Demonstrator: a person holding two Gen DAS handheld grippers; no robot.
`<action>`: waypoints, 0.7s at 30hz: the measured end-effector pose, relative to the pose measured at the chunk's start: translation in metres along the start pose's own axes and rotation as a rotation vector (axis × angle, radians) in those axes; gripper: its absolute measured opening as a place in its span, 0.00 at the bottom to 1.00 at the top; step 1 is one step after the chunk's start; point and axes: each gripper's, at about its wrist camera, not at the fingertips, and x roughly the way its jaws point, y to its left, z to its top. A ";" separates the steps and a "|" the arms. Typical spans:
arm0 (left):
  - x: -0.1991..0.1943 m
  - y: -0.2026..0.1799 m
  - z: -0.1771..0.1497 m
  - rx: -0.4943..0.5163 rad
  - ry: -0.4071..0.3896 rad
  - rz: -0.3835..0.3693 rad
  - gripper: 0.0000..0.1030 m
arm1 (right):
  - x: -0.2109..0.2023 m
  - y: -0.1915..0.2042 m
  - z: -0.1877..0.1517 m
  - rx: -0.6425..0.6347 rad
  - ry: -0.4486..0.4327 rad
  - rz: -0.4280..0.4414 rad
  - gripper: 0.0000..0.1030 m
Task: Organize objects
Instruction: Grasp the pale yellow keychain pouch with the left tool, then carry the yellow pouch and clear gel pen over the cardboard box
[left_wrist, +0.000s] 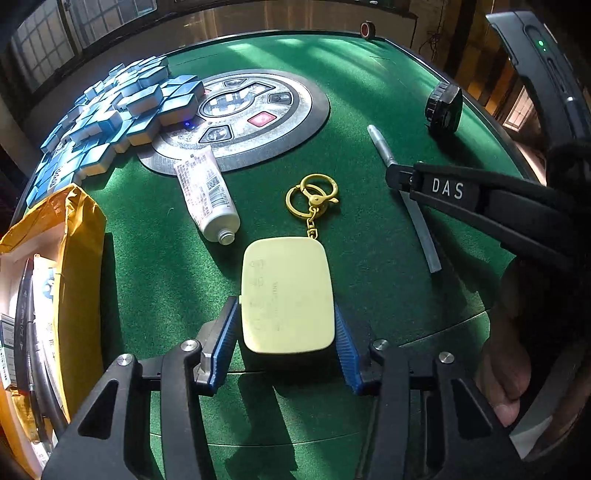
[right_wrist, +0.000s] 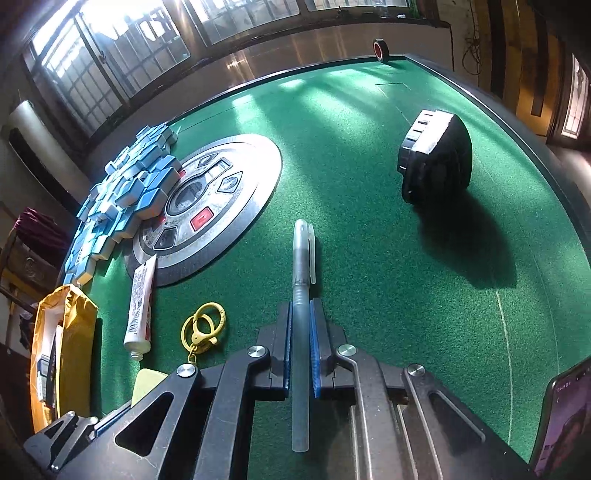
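Straddling the pale yellow case (left_wrist: 286, 301), the left gripper (left_wrist: 284, 343) has its blue pads (left_wrist: 225, 332) standing apart on either side of it; the case lies flat on the green bench (left_wrist: 369, 110) between them, and whether the pads touch its edges cannot be told. A yellow key ring (left_wrist: 312, 195) on a short chain runs from the case's far end. Just left of the ring lies a white tube (left_wrist: 207, 195), its open neck toward the camera and its far end on the round control panel (left_wrist: 251, 110) at the bench's middle. Blue tiles (left_wrist: 110, 114) are heaped at the far left, and a yellow envelope (left_wrist: 74, 258) gapes open at the left edge.

To the right, the right gripper (right_wrist: 301, 332) is clamped on a translucent pen (right_wrist: 301, 314), which runs straight between its blue pads with the capped end pointing away. A black dial-shaped object (right_wrist: 436, 158) sits well beyond the pen, near the bench's right rim.
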 end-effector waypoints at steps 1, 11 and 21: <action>-0.001 0.001 -0.002 -0.012 0.005 -0.004 0.43 | 0.000 0.002 -0.001 -0.014 -0.001 -0.007 0.07; -0.043 0.039 -0.069 -0.157 0.014 -0.152 0.43 | -0.041 0.018 -0.078 0.058 0.122 0.224 0.07; -0.053 0.029 -0.104 -0.049 0.023 -0.111 0.44 | -0.067 0.056 -0.135 -0.025 0.153 0.126 0.07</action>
